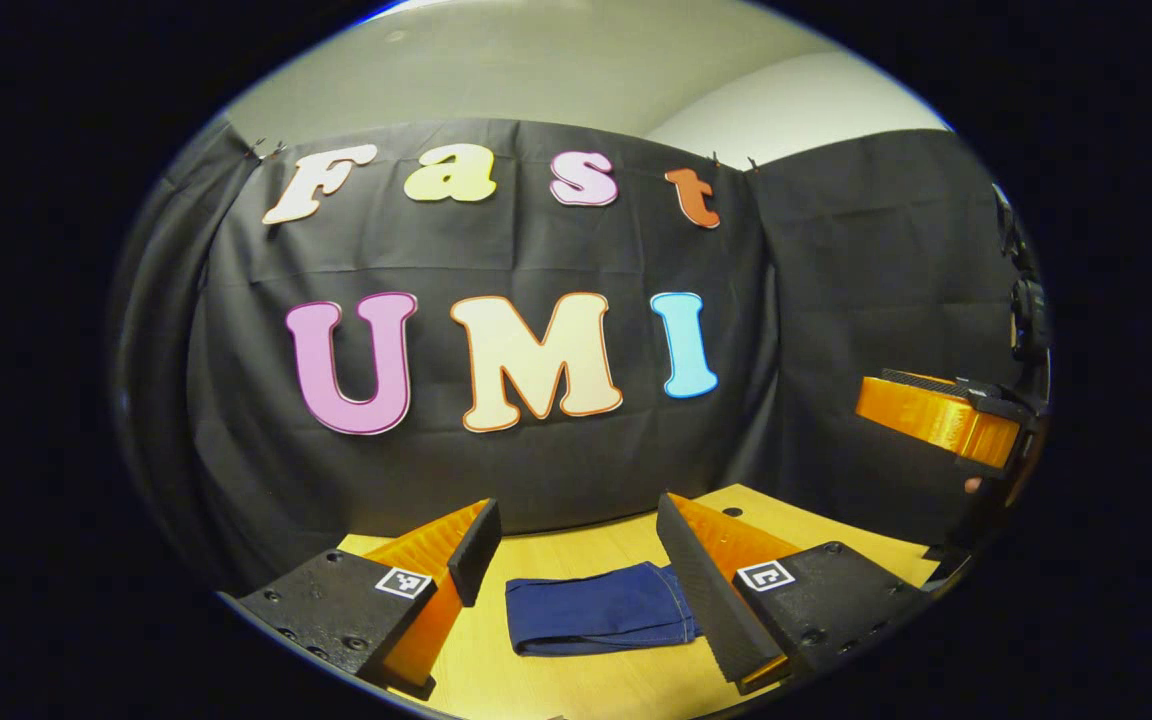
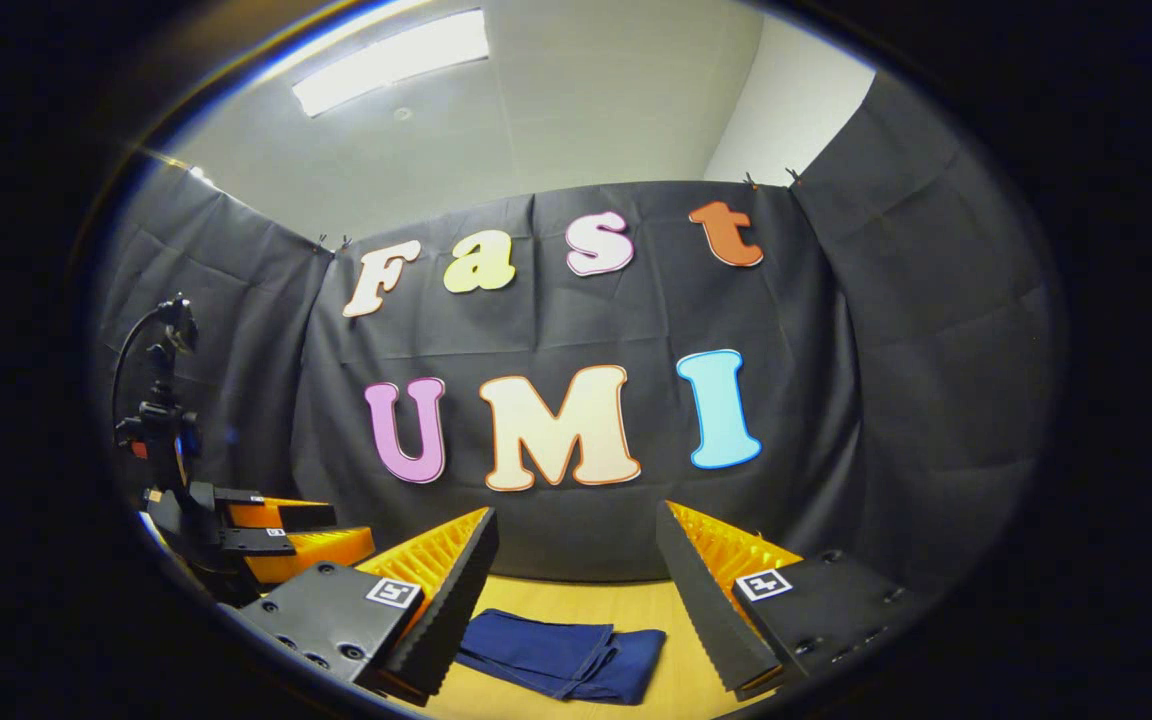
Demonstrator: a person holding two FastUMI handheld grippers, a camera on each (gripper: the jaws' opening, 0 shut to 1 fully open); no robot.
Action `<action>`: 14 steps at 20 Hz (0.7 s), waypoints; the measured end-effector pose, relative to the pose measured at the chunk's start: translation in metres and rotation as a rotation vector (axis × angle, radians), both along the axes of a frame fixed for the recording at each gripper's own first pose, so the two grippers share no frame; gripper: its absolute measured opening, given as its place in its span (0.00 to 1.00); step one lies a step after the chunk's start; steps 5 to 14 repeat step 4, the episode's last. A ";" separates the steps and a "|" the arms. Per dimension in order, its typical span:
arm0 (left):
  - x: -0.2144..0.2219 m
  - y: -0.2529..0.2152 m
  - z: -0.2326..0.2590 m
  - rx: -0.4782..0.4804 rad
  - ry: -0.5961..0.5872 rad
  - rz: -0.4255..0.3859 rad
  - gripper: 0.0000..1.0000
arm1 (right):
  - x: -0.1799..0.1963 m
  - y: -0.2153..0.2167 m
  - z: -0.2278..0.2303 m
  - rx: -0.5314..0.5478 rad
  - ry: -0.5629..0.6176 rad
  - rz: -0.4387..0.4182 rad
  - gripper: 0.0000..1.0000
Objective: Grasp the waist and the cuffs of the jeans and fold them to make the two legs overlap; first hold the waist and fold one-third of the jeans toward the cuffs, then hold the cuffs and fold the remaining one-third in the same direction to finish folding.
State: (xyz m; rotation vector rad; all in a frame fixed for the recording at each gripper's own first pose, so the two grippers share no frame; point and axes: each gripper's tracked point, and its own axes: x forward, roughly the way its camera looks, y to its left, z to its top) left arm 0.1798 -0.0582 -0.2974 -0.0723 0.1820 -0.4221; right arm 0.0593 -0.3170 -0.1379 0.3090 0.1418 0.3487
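1. Left gripper view: I see my left gripper (image 1: 576, 560) raised above the table (image 1: 596, 685), its fingers spread wide and holding nothing.
2. Below and between those fingers the jeans (image 1: 598, 610) lie on the table as a compact folded bundle, with a stitched edge showing on the side nearest the right finger.
3. The jeans touch neither finger; they sit flat on the wood, apart from the claw.
4. At the right edge of this view I can make out the right gripper (image 1: 941, 415), up in the air and well away from the jeans.
5. Right gripper view: my right gripper (image 2: 576, 580) is also released, fingers wide apart and empty.
6. The jeans (image 2: 564, 655) lie on the table (image 2: 681, 660) below the gap, closer to the left finger, layered edges facing right.
7. Off to the left I see the left gripper (image 2: 286, 545) held aloft, with a stand (image 2: 161, 400) behind it.
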 end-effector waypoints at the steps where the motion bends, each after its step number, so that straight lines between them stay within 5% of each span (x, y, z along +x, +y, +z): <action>1: -0.003 0.009 0.000 -0.003 0.016 0.016 0.95 | -0.008 0.004 0.004 -0.004 -0.005 0.005 0.96; 14: -0.019 0.028 0.005 -0.038 0.012 0.033 0.95 | -0.031 0.013 0.012 -0.019 0.006 0.015 0.98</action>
